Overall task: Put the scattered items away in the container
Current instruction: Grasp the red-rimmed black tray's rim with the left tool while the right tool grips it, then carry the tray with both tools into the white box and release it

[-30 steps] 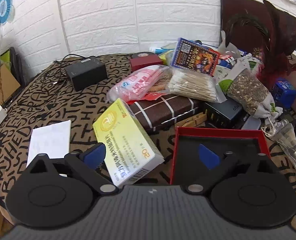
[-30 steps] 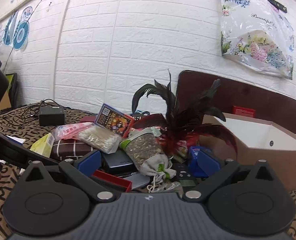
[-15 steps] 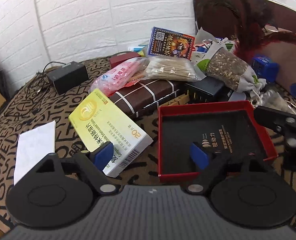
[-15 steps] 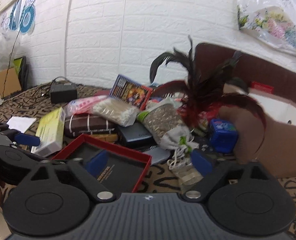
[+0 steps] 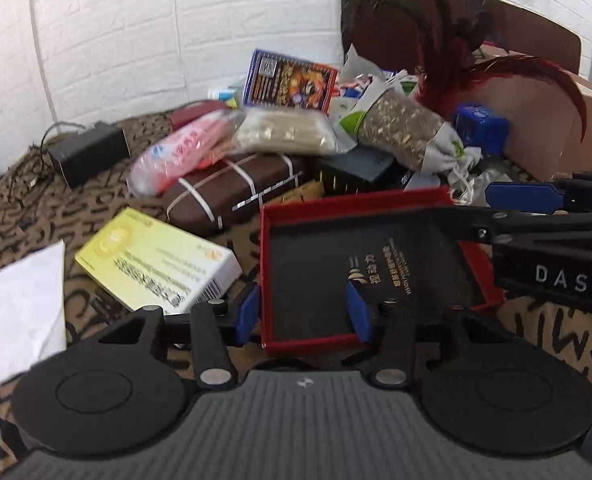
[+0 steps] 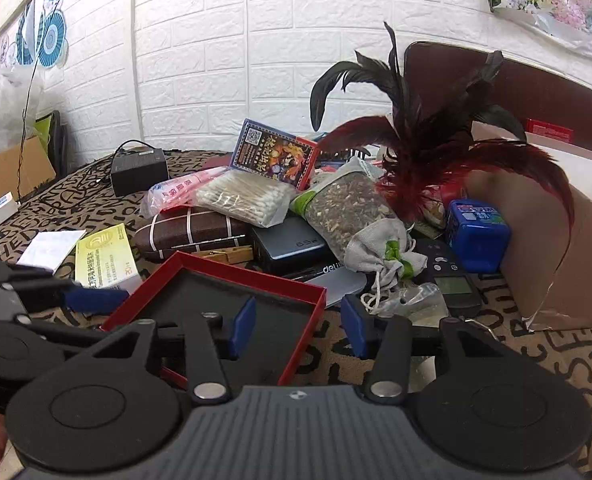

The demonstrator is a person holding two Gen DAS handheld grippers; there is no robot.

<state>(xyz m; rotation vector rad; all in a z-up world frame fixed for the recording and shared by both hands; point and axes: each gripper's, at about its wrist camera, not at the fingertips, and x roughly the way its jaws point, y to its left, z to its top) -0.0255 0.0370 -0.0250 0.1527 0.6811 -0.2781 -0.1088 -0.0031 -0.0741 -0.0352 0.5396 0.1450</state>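
A shallow red box point(image 5: 360, 264) with a black lining lies on the patterned tablecloth, also in the right wrist view point(image 6: 231, 300). My left gripper point(image 5: 304, 316) is open, its fingers straddling the box's near left wall. My right gripper point(image 6: 300, 324) is open, straddling the box's right wall; it shows from the side in the left wrist view point(image 5: 520, 196). Behind lies a heap: a yellow medicine box point(image 5: 155, 260), brown case point(image 5: 231, 188), cotton swabs point(image 6: 239, 196), herb bag point(image 6: 348, 212), feather toy point(image 6: 424, 148). The cardboard container point(image 6: 568, 248) stands at the right.
A blue tub point(image 6: 476, 232), a dark power bank point(image 6: 291, 248), a card pack point(image 6: 271, 152), a pink packet point(image 5: 179, 152), a black adapter with cable point(image 6: 139, 168) and a white paper point(image 5: 27, 300) lie around. A brick wall runs behind.
Both grippers have moved in and down onto the red box, left at its left wall, right at its right wall. Their jaws have narrowed somewhat.
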